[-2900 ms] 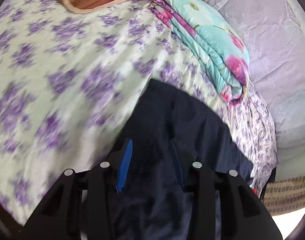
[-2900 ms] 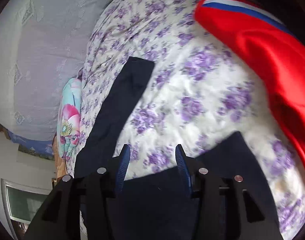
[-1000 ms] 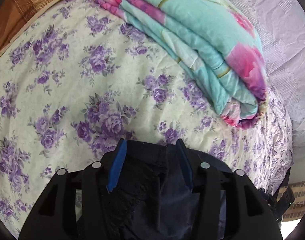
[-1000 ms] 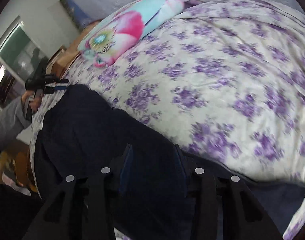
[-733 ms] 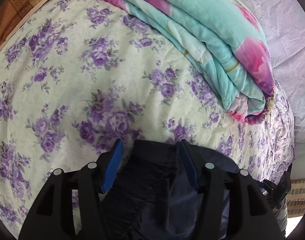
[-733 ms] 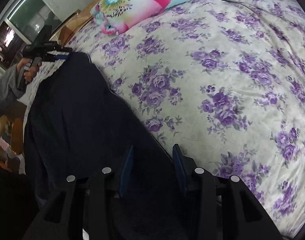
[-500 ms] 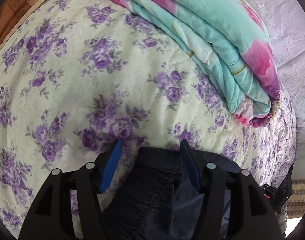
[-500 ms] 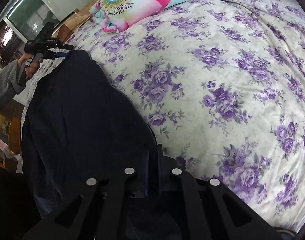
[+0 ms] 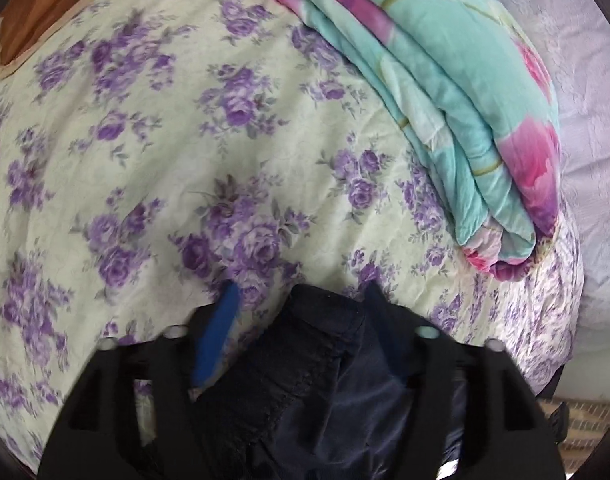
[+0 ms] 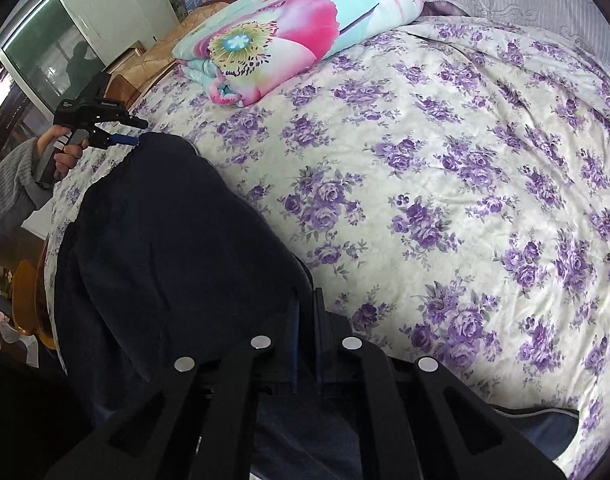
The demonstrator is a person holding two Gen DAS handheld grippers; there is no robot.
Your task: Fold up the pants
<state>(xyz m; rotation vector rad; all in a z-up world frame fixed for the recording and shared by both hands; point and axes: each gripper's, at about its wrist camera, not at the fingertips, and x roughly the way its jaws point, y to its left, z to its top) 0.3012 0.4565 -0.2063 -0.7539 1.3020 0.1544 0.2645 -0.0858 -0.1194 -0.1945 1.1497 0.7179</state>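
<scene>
One pair of dark navy fabric pants (image 10: 177, 248) on a purple-flowered bedsheet (image 10: 445, 184); one folded turquoise-and-pink quilt (image 9: 457, 92) nearby. Right gripper (image 10: 306, 308) pinches the pants; left gripper (image 9: 301, 300) is opening around their edge.

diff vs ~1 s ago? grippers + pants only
The right hand-held gripper, open over the pants a second ago, has shut on their dark fabric edge. The left hand-held gripper has let go: its jaws are opening, the pants' end lying loose between them. The pants stay spread on the floral bedspread; the folded quilt has not moved.
</scene>
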